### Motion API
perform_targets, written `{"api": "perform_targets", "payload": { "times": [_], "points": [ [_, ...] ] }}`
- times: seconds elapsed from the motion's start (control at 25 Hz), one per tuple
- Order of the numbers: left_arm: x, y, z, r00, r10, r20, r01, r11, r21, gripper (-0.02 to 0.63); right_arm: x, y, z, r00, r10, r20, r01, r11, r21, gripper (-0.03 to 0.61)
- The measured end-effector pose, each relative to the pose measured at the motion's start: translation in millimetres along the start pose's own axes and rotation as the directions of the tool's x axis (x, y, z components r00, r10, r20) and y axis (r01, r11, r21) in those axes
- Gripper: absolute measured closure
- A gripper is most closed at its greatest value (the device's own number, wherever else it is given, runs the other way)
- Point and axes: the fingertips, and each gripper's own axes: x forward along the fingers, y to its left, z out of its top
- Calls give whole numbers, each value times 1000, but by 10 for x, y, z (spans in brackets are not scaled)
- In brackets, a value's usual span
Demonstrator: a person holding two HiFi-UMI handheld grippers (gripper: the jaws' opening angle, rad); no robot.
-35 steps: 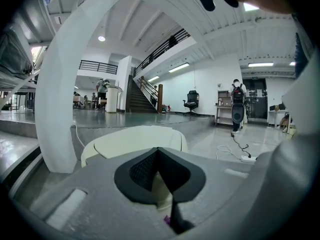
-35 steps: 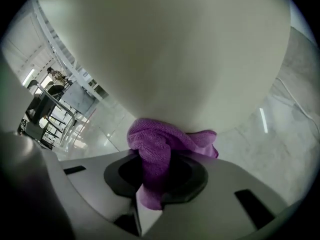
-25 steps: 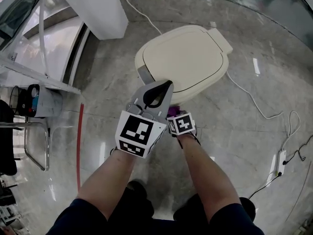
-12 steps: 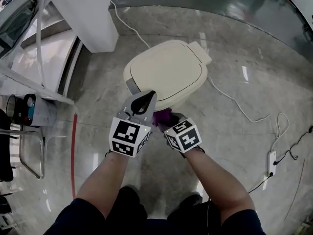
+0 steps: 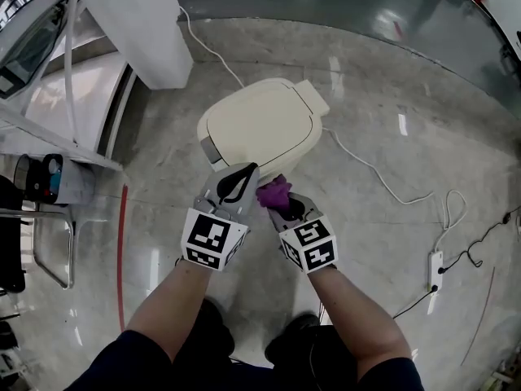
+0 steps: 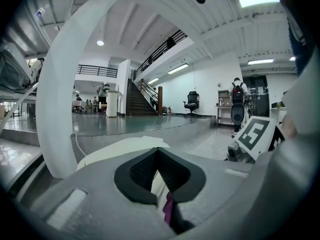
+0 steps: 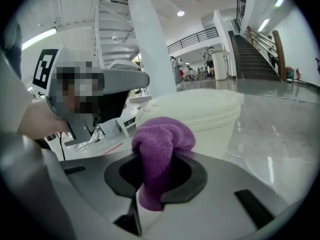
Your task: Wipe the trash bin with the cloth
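A cream trash bin (image 5: 260, 125) with its flat lid down stands on the polished floor ahead of me. My right gripper (image 5: 282, 199) is shut on a bunched purple cloth (image 5: 273, 191), held just short of the bin's near side. In the right gripper view the cloth (image 7: 162, 139) bulges up out of the gripper (image 7: 157, 156), with the bin (image 7: 200, 106) right behind it. My left gripper (image 5: 250, 169) hovers beside it at the bin's near edge, jaws shut with nothing in them. The left gripper view shows this gripper (image 6: 158, 150) with the bin lid (image 6: 125, 146) beyond.
A white pillar (image 5: 138, 23) rises at the back left. A white cable (image 5: 366, 165) runs across the floor from the bin to a power strip (image 5: 434, 265) on the right. A metal frame (image 5: 49, 243) and a red floor line (image 5: 122, 251) lie to the left.
The right gripper with the cloth has come out from under the left gripper and risen beside it. Both grippers now sit a little nearer to me, off the lid.
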Motion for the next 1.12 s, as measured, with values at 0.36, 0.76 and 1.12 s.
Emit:
{"api": "perform_targets", "payload": {
  "times": [0.36, 0.76, 1.12],
  "points": [
    [-787, -448, 1323, 998, -52, 20, 53, 997, -53, 615, -1401, 293, 1056, 989, -110, 102, 112, 993, -20, 497],
    [-1915, -927, 3044, 991, -137, 7, 137, 987, -88, 615, -2916, 1249, 2496, 980, -106, 171, 121, 990, -76, 497],
    [-3001, -1308, 4091, 976, -206, -70, 197, 973, -122, 615, -4062, 2175, 3265, 987, -77, 144, 88, 994, -72, 497]
  ]
}}
